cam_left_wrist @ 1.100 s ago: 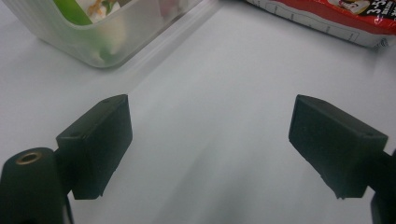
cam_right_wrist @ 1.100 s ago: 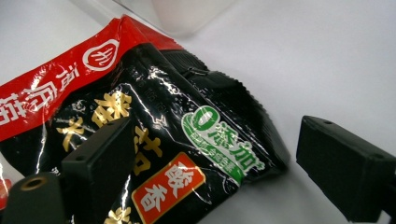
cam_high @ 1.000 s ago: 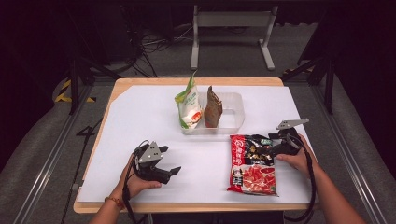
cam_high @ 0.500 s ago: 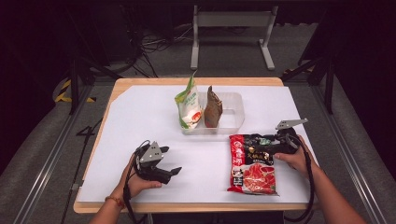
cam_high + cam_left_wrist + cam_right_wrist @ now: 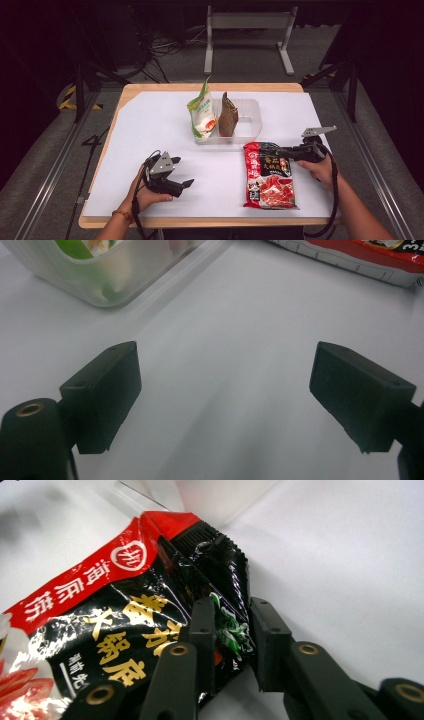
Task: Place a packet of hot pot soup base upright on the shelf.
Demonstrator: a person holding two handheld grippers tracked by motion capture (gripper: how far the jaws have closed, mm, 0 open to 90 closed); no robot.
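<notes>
The right gripper's (image 5: 280, 151) fingers, just closing, pinched the red pouch's (image 5: 269, 176) tray-side (image 5: 252, 131) corner, its length running away from the tray, while the left gripper's (image 5: 186, 184) fingers stood apart over the counter (image 5: 150, 125).

Red-and-black packet (image 5: 269, 175) with yellow lettering; green-white pouch (image 5: 201, 110); brown pouch (image 5: 228, 116).

Red packet (image 5: 350, 255) cropped by edge

Dim room; grey floor (image 5: 45, 165); metal stand (image 5: 248, 37) behind wooden table (image 5: 150, 88).
</notes>
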